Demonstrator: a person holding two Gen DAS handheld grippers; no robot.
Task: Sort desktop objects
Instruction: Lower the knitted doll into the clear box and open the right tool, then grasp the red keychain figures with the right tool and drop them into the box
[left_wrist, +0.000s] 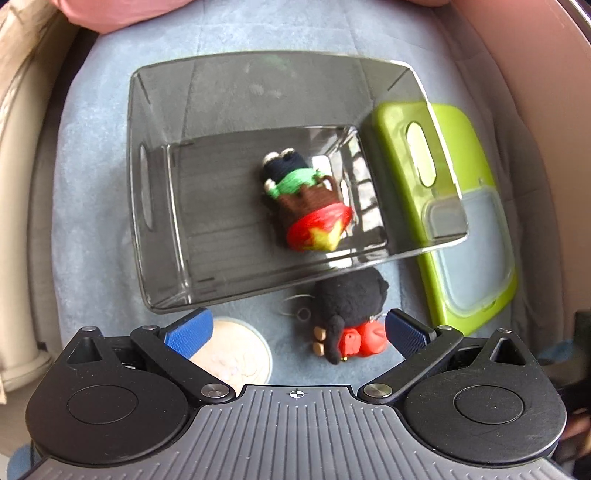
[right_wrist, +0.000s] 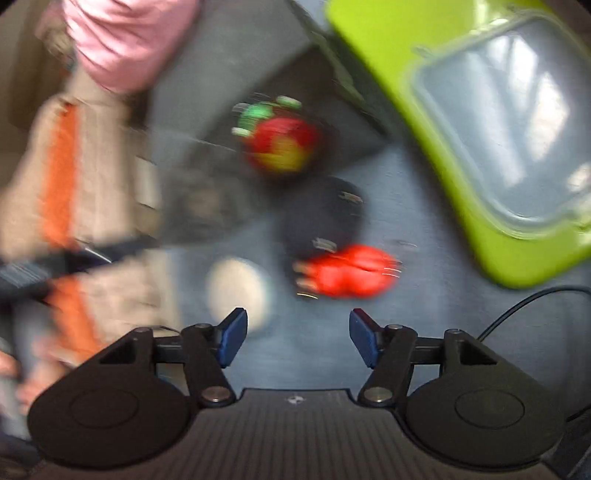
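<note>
A clear smoky plastic bin (left_wrist: 159, 221) stands on the blue cloth. Inside it lies a knitted doll (left_wrist: 303, 201) with a red hat and yellow star; it also shows blurred in the right wrist view (right_wrist: 280, 144). A black plush toy with red feet (left_wrist: 349, 310) lies on the cloth just in front of the bin, and in the right wrist view (right_wrist: 332, 251). My left gripper (left_wrist: 297, 332) is open and empty, just short of the black toy. My right gripper (right_wrist: 297, 338) is open and empty, a little short of the same toy.
A lime green board (left_wrist: 469, 206) with a clear container lid (left_wrist: 476, 254) lies right of the bin. A round pale disc (left_wrist: 236, 354) sits by my left gripper's left finger. A black cable (right_wrist: 524, 306) runs at the right. The right wrist view is motion-blurred.
</note>
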